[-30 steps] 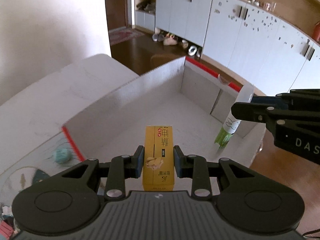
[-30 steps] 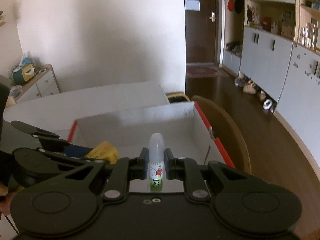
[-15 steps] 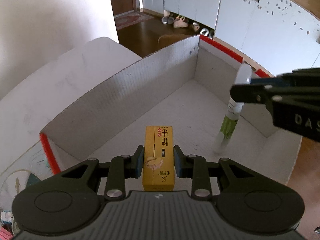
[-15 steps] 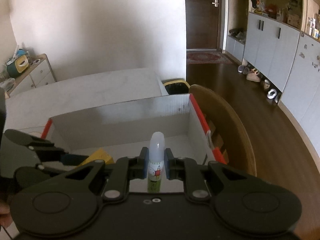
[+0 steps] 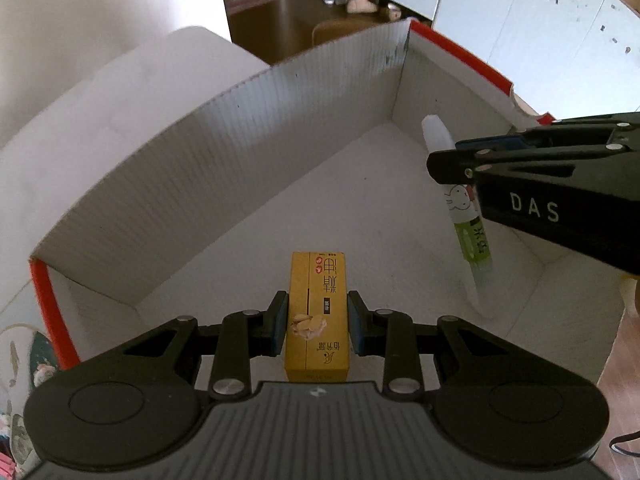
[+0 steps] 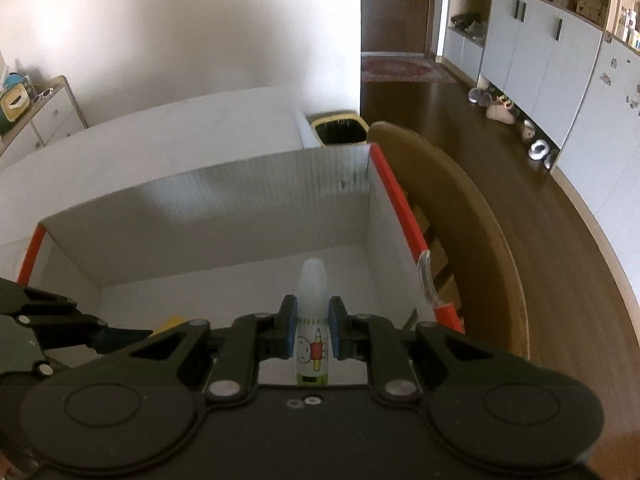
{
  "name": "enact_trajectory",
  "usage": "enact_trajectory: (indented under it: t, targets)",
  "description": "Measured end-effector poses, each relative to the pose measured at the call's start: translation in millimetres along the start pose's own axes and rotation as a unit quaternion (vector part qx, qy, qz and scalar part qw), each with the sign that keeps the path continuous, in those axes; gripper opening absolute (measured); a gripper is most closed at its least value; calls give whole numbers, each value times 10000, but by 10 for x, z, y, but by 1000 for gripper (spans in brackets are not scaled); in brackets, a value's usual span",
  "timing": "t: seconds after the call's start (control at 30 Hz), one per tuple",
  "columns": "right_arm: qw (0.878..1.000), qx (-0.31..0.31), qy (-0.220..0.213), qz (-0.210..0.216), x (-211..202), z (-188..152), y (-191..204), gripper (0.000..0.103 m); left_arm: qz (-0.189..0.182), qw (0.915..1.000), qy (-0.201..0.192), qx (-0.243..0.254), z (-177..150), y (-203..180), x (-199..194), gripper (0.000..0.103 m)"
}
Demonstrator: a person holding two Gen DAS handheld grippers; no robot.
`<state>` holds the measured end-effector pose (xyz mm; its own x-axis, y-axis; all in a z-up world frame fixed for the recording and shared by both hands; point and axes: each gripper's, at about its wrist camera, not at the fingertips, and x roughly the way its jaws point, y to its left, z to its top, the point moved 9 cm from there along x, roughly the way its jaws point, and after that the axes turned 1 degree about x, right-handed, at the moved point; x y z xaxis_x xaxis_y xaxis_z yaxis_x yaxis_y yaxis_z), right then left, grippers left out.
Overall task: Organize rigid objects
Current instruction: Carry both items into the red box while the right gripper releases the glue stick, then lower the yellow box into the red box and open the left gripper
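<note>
My left gripper (image 5: 316,326) clamped the carton (image 5: 318,316), my right gripper (image 6: 313,330) the bottle (image 6: 313,320); box (image 5: 224,152) floor lay directly below both.

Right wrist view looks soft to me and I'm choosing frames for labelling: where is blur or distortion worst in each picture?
Right wrist view: floor and wooden chair smear at right; glue bottle stays sharp. Left wrist view: crisp yellow carton, but fisheye bows the box walls.

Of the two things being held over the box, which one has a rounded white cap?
The glue stick in the right gripper; the yellow carton in the left gripper is flat-topped.
</note>
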<state>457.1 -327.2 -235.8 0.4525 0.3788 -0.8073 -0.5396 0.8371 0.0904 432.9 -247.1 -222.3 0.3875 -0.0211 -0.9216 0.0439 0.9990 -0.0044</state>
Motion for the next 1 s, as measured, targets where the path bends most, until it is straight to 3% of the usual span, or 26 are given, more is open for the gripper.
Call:
enact_trajectory:
  t: [0.33, 0.53, 1.0]
  targets:
    - [9999, 110, 107, 29, -91, -95, -14, 24, -55, 9997, 222, -48, -110, 3, 62, 30]
    - [9999, 88, 52, 80, -241, -161, 22, 34, -85, 9995, 267, -171, -76, -6, 103, 30]
    - [9992, 208, -327, 128, -669, -110, 68, 48, -139, 9992, -310, -196, -112, 1, -306, 30]
